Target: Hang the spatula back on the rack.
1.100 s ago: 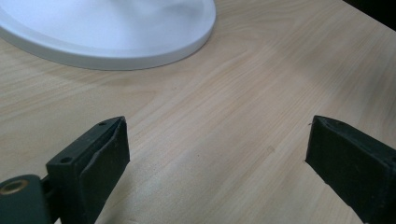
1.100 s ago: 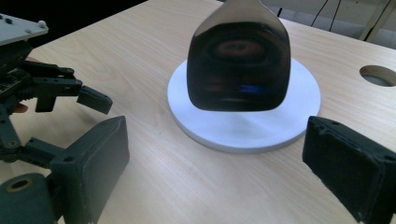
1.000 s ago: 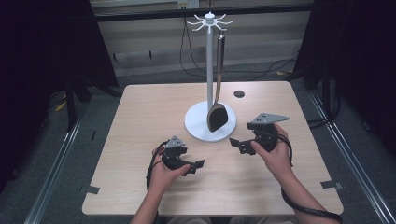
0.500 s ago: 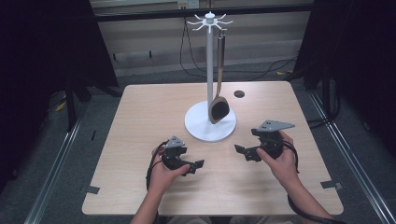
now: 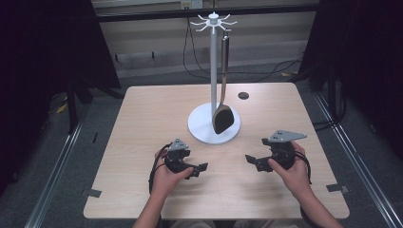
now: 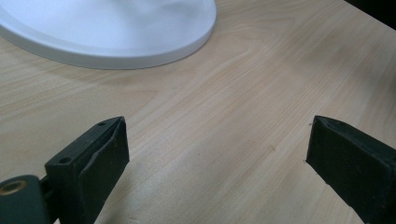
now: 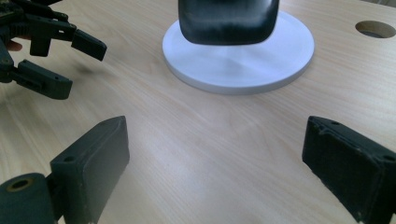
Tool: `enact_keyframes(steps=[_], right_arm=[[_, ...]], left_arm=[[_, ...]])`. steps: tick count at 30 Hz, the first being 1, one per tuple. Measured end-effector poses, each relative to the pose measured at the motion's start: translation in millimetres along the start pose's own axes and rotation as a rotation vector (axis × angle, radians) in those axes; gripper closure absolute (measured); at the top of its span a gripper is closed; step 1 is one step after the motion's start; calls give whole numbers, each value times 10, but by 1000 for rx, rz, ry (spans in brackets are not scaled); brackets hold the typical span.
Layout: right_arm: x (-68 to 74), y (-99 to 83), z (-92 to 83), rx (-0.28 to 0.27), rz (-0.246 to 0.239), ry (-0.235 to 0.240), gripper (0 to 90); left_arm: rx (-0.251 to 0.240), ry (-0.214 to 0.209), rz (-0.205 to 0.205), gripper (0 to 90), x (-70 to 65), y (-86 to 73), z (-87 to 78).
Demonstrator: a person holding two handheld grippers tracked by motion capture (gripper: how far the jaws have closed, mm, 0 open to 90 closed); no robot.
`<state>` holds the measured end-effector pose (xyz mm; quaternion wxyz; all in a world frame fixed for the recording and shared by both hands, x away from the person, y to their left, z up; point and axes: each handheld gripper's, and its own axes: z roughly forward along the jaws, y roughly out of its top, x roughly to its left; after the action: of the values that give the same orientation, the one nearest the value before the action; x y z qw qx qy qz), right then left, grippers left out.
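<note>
Both claws sit released low in the frame, left claw point(image 5: 202, 168) and right claw point(image 5: 252, 160) empty on the worktop point(image 5: 142, 118); the dark spatula point(image 5: 222, 118) hangs at centre from the white stand point(image 5: 215, 71).

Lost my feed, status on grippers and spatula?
Left gripper, right gripper open, empty, near table. Spatula hangs on stand. Nothing between.
</note>
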<state>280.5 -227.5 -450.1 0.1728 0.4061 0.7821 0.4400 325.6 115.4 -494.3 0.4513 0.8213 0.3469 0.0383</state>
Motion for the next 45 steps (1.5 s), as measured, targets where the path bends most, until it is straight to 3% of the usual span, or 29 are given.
enact_keyframes(steps=[26,45], right_arm=[[-69,-372,-74,46,24,2,71],[-126,-463,-121,65,5,-8,72]], left_arm=[[2,0,12,53,-5,-2,2],[1,-1,15,53,-26,-3,15]])
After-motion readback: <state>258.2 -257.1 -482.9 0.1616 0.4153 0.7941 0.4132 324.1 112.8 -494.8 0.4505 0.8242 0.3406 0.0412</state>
